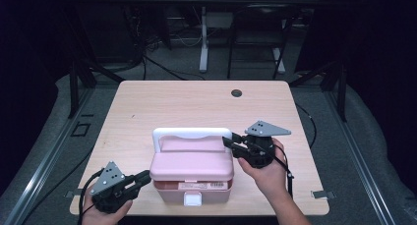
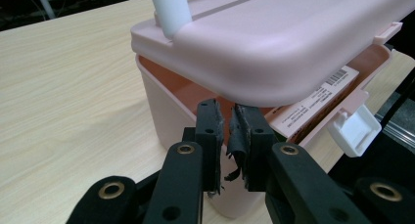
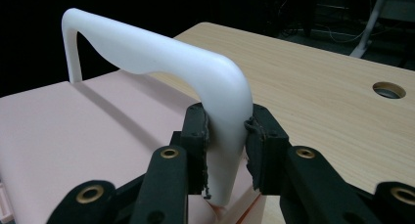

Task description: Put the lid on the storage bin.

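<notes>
A pink box (image 1: 192,168) with a white handle (image 1: 189,132) stands near the table's front edge. Its lid (image 2: 293,43) is lifted a little off the base (image 2: 161,111), and the white latch (image 2: 355,128) hangs loose. My left gripper (image 1: 146,177) is at the box's left front corner. Its jaws (image 2: 227,111) are almost together just under the lid's edge, and I see nothing between them. My right gripper (image 1: 227,142) is at the right end of the handle (image 3: 161,53). Its pads (image 3: 227,119) press on the handle's right upright from both sides.
The wooden table (image 1: 196,102) has a round cable hole (image 1: 236,93) near its far edge. Beyond the table stand dark frames, cables and a white desk leg (image 1: 203,43). A barcode label (image 2: 318,99) is stuck on the box's front.
</notes>
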`<state>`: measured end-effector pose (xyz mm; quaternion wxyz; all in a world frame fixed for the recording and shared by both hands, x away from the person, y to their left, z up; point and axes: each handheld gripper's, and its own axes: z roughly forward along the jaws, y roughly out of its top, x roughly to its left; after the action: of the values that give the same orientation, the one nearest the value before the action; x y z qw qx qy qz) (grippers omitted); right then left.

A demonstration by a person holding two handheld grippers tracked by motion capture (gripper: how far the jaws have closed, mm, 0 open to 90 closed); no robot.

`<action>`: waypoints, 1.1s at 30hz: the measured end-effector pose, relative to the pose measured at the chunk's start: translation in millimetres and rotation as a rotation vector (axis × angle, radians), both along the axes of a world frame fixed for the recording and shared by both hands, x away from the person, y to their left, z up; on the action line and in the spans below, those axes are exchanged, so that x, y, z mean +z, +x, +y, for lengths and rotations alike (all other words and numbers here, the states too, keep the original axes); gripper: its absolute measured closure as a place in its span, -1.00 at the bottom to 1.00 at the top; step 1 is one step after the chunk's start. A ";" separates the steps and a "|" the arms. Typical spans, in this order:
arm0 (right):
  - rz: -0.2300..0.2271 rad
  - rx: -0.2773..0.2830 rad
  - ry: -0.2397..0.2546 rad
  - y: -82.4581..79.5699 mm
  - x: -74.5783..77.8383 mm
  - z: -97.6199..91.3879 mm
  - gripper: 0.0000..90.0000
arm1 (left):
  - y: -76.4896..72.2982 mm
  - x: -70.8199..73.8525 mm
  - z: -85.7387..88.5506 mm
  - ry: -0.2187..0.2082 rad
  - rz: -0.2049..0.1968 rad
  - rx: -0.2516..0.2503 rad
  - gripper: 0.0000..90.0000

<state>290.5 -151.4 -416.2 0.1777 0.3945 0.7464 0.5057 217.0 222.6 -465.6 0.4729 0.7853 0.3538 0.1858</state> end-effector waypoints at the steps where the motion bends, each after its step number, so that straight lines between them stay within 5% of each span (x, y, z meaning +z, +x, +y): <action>1: 0.001 0.003 -0.001 0.0 -0.3 -0.3 0.59 | -0.5 -0.6 0.9 -0.003 0.004 0.004 0.79; 22: 0.032 0.024 -0.031 -8.0 -16.3 -0.6 0.59 | 1.5 -2.7 10.3 -0.009 0.006 0.030 0.78; 33: 0.027 0.026 -0.004 -12.4 -18.6 -3.5 0.51 | 3.9 -1.7 9.9 -0.019 0.003 0.036 0.74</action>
<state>278.0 -154.9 -434.8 0.1619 0.3911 0.7546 0.5013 220.9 232.5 -467.3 0.4765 0.7744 0.3703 0.1898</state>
